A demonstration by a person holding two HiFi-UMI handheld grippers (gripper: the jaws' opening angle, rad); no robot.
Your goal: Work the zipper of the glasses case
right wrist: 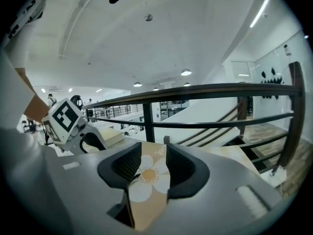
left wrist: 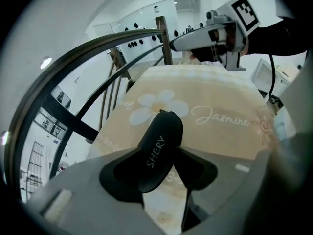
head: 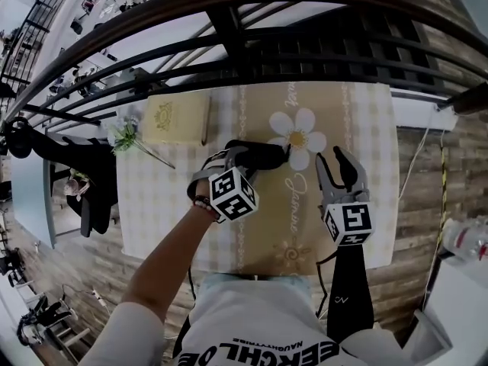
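Checked tablecloth (head: pixel 374 143) with daisy print (head: pixel 299 136); beige book (head: pixel 177 118) far-left, flower sprig (head: pixel 128 137) just beside; dark railing (head: pixel 229 21) beyond.

1. Your left gripper (head: pixel 242 157) is at the left end of the black glasses case (head: pixel 268 154), which lies on the flower-print tablecloth (head: pixel 366 128).
2. Your right gripper (head: pixel 330 157) is just right of the printed daisy (head: pixel 299 137), jaws apart and empty.
3. A cream book (head: pixel 177 118) lies further left, by the railing (head: pixel 229 29).
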